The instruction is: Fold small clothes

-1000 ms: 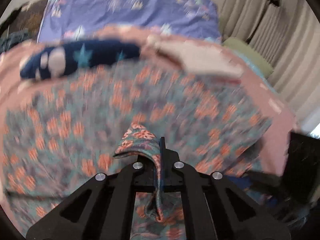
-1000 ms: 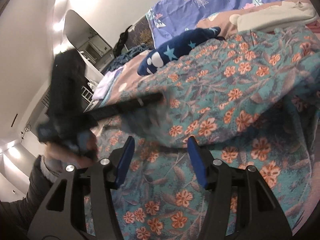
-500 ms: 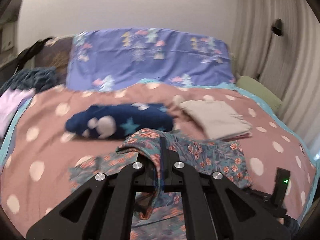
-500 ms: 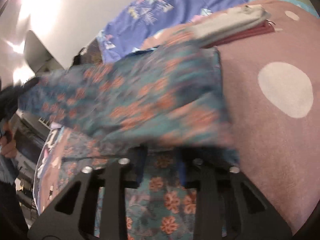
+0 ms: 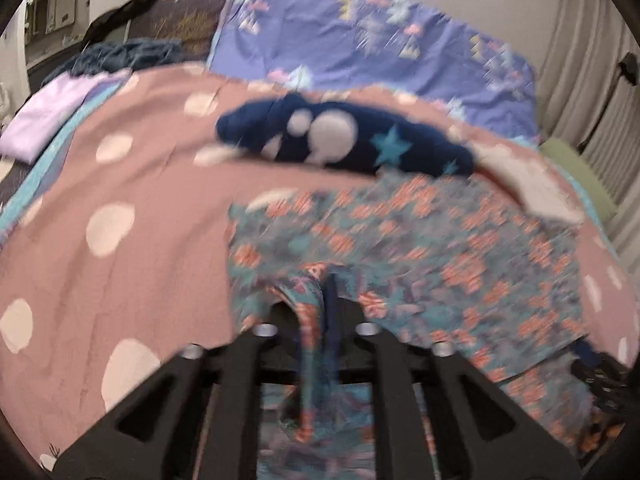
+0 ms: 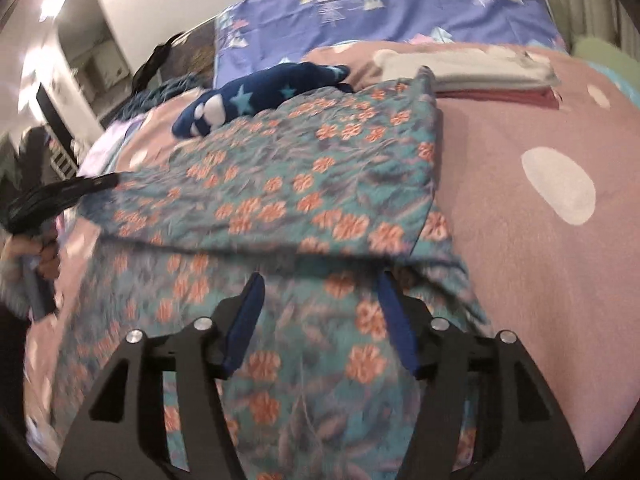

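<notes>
The left gripper has its jaws pressed together on an edge of the floral garment, a fold of teal cloth with orange flowers bunched between them. The right gripper hovers with its blue-padded jaws spread apart over the same garment, gripping nothing. The garment lies on the near part of the bed, its upper layer doubled over the lower one. Beyond it lie a navy piece with stars and a stack of folded clothes at far right. The bedspread is pink with pale dots; a purple patterned pillow sits farthest. No writing is readable.
</notes>
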Motion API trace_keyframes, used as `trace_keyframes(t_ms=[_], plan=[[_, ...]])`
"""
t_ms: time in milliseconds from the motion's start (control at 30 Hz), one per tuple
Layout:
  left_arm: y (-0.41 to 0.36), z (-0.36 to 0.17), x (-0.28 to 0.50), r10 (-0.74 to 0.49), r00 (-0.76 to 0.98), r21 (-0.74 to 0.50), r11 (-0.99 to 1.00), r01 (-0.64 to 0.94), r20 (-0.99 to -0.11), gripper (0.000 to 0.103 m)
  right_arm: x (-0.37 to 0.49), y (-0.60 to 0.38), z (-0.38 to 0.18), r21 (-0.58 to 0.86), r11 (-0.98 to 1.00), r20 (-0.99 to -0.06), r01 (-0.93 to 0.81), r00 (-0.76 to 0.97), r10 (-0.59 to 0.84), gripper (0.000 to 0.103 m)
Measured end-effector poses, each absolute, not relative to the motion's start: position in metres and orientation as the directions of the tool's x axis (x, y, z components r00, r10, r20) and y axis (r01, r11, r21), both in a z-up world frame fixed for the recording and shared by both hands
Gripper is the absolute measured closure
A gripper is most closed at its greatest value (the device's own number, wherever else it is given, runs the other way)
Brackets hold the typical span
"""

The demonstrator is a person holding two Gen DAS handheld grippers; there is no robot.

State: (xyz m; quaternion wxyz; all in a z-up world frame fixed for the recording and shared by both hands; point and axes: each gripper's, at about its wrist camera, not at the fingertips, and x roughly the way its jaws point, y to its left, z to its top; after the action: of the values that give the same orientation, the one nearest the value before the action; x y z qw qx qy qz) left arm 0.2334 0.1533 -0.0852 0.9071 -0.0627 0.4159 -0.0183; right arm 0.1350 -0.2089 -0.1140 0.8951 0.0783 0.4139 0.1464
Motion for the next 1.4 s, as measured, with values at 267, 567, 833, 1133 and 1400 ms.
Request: trace_keyframes(t_ms=[267,567,833,1133,1400], plan=[[0.162,-0.103,0.214,0.054,0.650,0.015,0.998,-0.066,-0.758,0.048,0.127,-0.242,-0.097,0.329,0.931,-0.698,-0.155,0.624,0.351,0.051],[0.140,-0.106,0.211,0.063,0.649,0.062,0.998,-0.025,-0.758,0.040,0.201,-0.290,-0.068,0.341,0.939,-0.671,-0.052,0.686,0.282,0.050],[0.129,-0.093,0.234,0.093,0.687,0.108,0.994,-0.021,-0.721,0.099,0.286,-0.274,-0.090,0.365,0.929,-0.713,-0.064,0.622,0.324,0.099],[0.157,-0.102,0.234,0.123,0.697,0.075,0.992,-0.098,-0.707,0.098,0.300,-0.301,-0.111,0.292,0.956,-0.722,-0.021,0.651,0.235,0.094],[0.155,-0.098,0.218,0.080,0.707,0.056,0.997,-0.057,-0.703,0.064,0.215,-0.277,-0.070,0.237,0.954,-0.633,-0.183,0.716,0.294,0.059]])
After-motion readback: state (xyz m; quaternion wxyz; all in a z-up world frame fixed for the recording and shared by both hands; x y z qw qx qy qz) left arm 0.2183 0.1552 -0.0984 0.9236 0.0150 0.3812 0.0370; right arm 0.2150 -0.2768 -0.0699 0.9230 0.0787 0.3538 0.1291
